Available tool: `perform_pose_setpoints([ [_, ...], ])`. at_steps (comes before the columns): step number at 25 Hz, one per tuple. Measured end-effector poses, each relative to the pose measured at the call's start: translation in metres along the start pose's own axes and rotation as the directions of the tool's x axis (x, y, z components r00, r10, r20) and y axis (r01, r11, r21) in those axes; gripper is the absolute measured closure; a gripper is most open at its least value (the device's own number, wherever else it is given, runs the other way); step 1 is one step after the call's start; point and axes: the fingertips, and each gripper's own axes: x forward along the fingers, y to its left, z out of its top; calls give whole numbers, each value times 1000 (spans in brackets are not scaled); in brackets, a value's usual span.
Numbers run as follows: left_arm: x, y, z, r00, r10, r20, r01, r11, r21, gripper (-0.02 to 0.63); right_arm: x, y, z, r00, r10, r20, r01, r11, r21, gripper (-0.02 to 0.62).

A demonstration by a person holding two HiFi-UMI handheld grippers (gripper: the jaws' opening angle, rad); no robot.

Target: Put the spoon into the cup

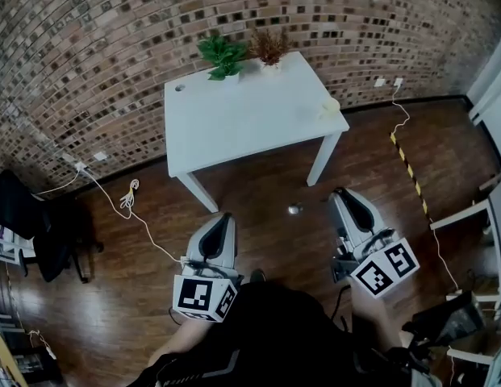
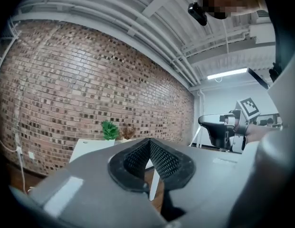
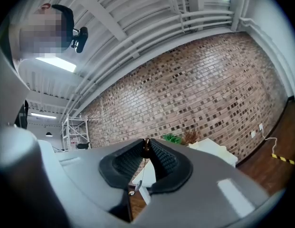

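Spoon [image 3: 145, 149]: the brown end of its handle is pinched at the very tips of your right gripper [image 3: 146, 144], and the rest dangles down and left below the jaws, bowl lowest. So those jaws are clamped on the handle, barely apart. In the head view, a small shiny bit over the floor [image 1: 258, 240], just left of the right gripper [image 1: 340, 192], looks like the spoon's bowl.

Cup [image 1: 331, 106]: pale, sits at the right edge of the white bench [image 1: 234, 127], near the corner; too small to tell more. It is well apart from the spoon.

Your left gripper [image 1: 226, 216] is closed. In the left gripper view the pads meet at the tip and there is nothing between them [image 2: 149, 141].

Both grippers point level toward the bench and are held over the wooden floor, short of its near edge, side by side.

At the back of the bench are a green plant [image 1: 222, 55] and a brownish plant [image 1: 270, 47], close together against the brick wall [image 1: 89, 55]. White cables [image 1: 125, 204] trail over the floor to the left.
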Motion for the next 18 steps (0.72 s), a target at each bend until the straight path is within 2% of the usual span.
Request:
perform_pose_setpoints([
  [6,52,20,7,997,-79,1,79,997,4,612,36,-32,13,997,-81,-3,81,996,-24,545],
  [10,82,23,3,996,-90,-15,90,996,-17,612,46,-60,18,993,-114,6,114,993,-22,545],
  [18,164,-2,-1,997,-63,-37,63,998,10,612,66,-140,41,997,-78,11,78,997,-19,545],
])
